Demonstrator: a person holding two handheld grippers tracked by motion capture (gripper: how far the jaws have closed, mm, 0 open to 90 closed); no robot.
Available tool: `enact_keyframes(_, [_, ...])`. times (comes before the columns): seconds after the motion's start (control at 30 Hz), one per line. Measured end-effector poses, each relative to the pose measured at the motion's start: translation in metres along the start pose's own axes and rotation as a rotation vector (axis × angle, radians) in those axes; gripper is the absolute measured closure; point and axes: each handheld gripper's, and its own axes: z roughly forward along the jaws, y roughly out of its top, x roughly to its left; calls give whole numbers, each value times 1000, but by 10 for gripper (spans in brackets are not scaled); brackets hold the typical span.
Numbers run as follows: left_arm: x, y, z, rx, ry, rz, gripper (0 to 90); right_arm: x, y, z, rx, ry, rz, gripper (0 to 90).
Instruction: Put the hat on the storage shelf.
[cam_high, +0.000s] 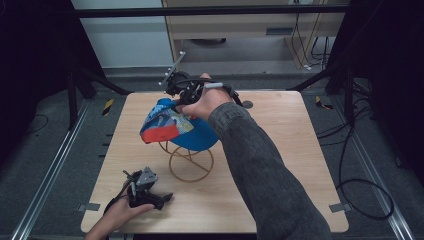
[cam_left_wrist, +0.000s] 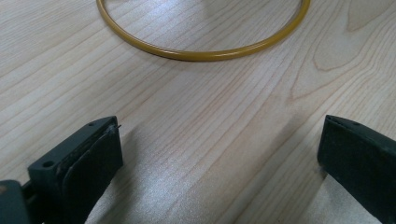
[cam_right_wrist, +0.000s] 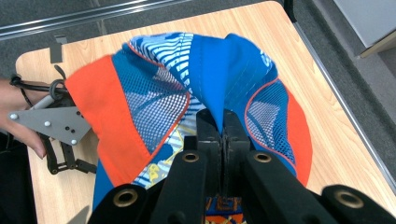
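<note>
A blue cap (cam_high: 172, 125) with an orange brim and mesh panels sits over a yellow wire stand (cam_high: 190, 162) in the middle of the table. My right gripper (cam_high: 176, 102) is shut on a pinched fold of the cap's blue fabric (cam_right_wrist: 223, 84), at the cap's far side. The fold rises from between the closed jaws in the right gripper view. My left gripper (cam_high: 167, 197) rests low on the table near the front left, open, with bare wood between its fingers (cam_left_wrist: 93, 158). The stand's round yellow base ring (cam_left_wrist: 201, 52) lies just ahead of it.
The light wooden table (cam_high: 280, 145) has bare room on its right half and along the front. Black frame posts and cables stand around it on the grey floor. The person's grey sleeve (cam_high: 260, 170) crosses the right middle of the table.
</note>
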Motion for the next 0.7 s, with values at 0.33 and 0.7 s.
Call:
enact_keyframes(0.33, [0, 0, 0, 0, 0, 0, 0, 2, 0, 3, -3, 13, 6, 861])
enact_keyframes(0.7, [0, 0, 0, 0, 1, -1, 0, 4, -3, 4, -9, 16, 14, 789])
